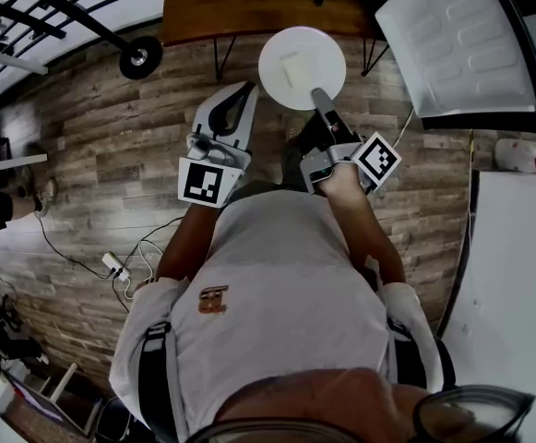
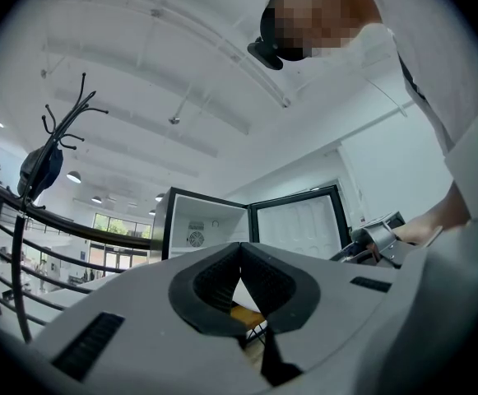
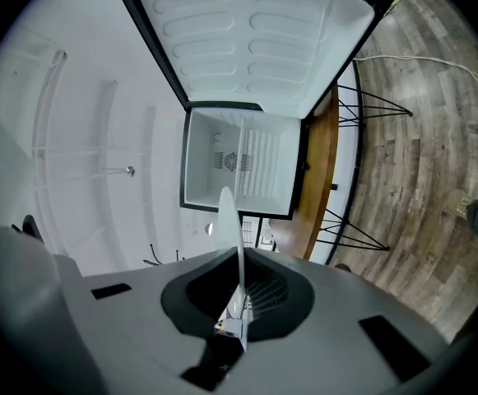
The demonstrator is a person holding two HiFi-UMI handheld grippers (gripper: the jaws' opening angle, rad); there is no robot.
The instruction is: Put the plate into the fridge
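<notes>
A round white plate (image 1: 302, 67) hangs over the wooden floor with a pale square piece on it. My right gripper (image 1: 321, 100) is shut on its near rim. In the right gripper view the plate (image 3: 226, 220) shows edge-on, rising from between the jaws of the right gripper (image 3: 239, 262). Beyond it stands the small fridge (image 3: 243, 163) with a white inside and its door (image 3: 247, 39) swung wide open. My left gripper (image 1: 226, 118) is held beside the plate's left, shut and with nothing in it. In its own view the left gripper (image 2: 240, 249) points at the fridge (image 2: 201, 229).
A wooden table (image 1: 249, 7) on thin black legs stands under the fridge. The open fridge door (image 1: 461, 44) reaches out at the upper right. A white counter (image 1: 517, 275) runs along the right. A power strip with cables (image 1: 115, 266) lies on the floor at the left, near a black stand base (image 1: 140, 58).
</notes>
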